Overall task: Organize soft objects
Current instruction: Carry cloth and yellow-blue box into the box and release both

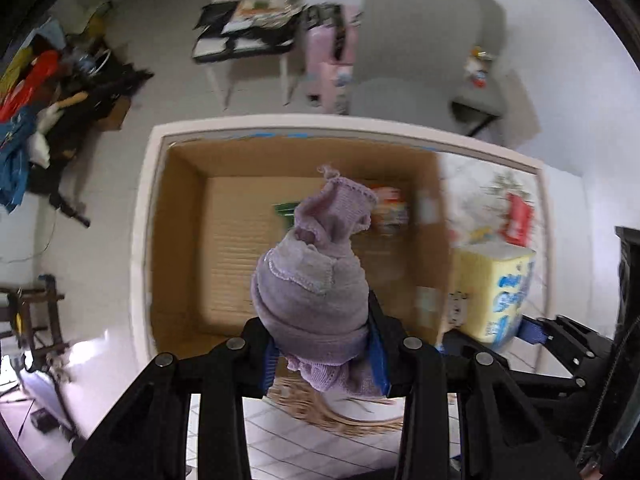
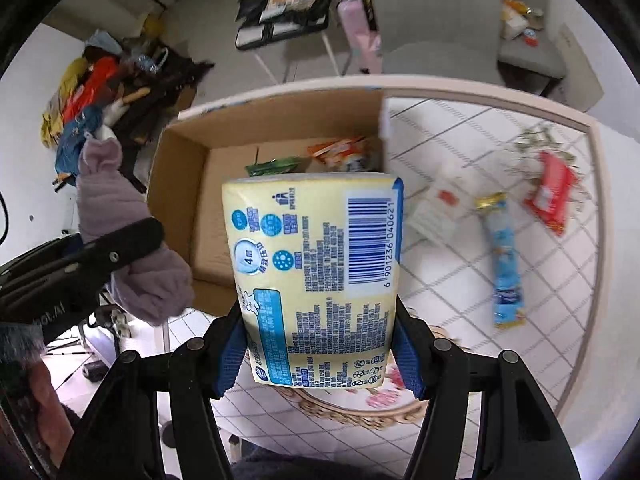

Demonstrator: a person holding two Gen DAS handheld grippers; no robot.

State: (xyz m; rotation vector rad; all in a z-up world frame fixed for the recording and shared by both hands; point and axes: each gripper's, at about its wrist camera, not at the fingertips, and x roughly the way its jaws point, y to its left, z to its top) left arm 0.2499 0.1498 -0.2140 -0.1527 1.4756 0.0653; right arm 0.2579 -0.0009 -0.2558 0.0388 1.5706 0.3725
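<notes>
My left gripper is shut on a rolled purple knitted cloth and holds it above the open cardboard box. The cloth also shows at the left of the right wrist view. My right gripper is shut on a yellow tissue pack and holds it above the table by the box's near right corner. The pack also shows in the left wrist view. Inside the box lie a green packet and an orange packet.
On the tiled tabletop right of the box lie a blue tube-shaped packet, a red packet and a white item. A grey chair and a cluttered small table stand beyond the table.
</notes>
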